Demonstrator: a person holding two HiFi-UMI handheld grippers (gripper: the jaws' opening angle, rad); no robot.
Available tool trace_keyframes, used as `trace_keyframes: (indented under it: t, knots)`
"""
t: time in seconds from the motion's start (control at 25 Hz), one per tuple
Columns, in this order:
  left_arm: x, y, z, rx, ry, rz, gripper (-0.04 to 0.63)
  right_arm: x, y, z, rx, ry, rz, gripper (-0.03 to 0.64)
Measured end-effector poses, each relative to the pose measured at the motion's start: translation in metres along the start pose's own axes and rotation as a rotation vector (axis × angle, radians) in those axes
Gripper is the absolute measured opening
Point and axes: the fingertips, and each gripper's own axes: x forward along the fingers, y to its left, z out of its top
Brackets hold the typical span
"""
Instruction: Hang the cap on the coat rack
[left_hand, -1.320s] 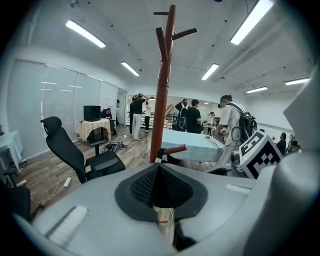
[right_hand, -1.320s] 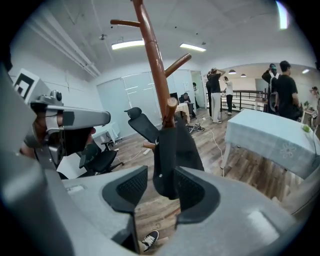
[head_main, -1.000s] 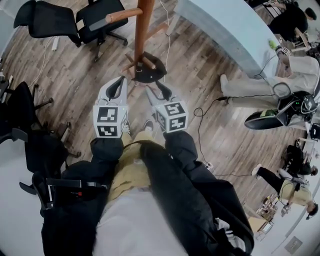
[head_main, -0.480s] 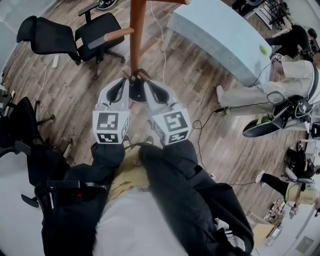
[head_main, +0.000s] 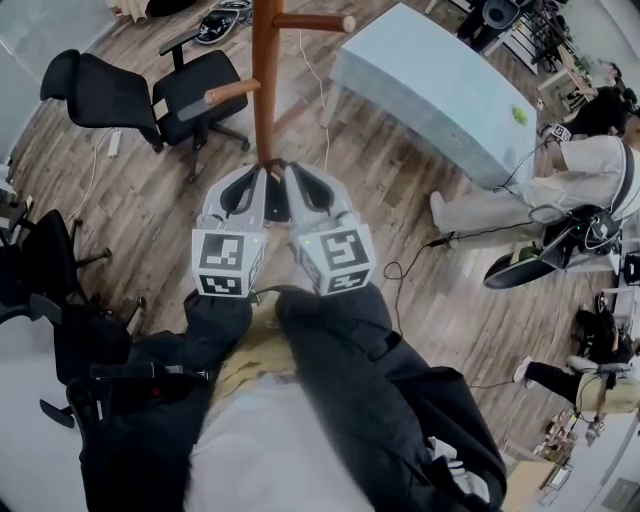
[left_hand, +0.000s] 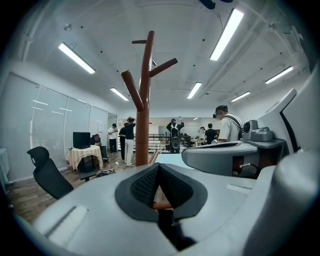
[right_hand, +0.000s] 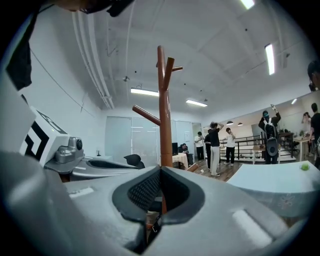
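Head view, left gripper (head_main: 261, 172) and right gripper (head_main: 291, 172) both closed, coat rack (head_main: 264, 90) just ahead.

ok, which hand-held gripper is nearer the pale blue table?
Right. The right hand-held gripper is left of the pale blue table; the left hand-held gripper lies farther left.

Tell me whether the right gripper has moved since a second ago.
Yes. The right gripper has closed in leftward on the coat rack pole, and its jaws are now shut.
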Motion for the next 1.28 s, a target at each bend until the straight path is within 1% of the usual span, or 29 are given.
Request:
trace_keyframes:
  t: [0.32, 0.56, 0.72, 1.04, 1.28]
  knots:
    - [0.002, -0.003, 0.007, -0.003, -0.024, -0.013, -0.005, -0.003, -0.005, 0.008, -0.01, -0.02, -0.029, -0.006]
    - [0.003, -0.006, 0.006, -0.006, -0.022, -0.026, -0.005, -0.005, -0.006, 0.007, -0.008, -0.014, -0.031, -0.006]
    - [0.003, -0.008, 0.003, -0.011, -0.012, -0.035, -0.003, -0.005, -0.007, 0.004, -0.004, -0.014, -0.035, -0.006]
    - [0.003, -0.009, -0.005, -0.023, 0.008, -0.045, -0.003, -0.011, -0.015, -0.005, 0.026, 0.007, -0.084, -0.006]
    - [0.003, -0.012, -0.007, -0.028, 0.018, -0.055, -0.005, -0.015, -0.018, -0.004, 0.053, -0.007, -0.104, -0.008]
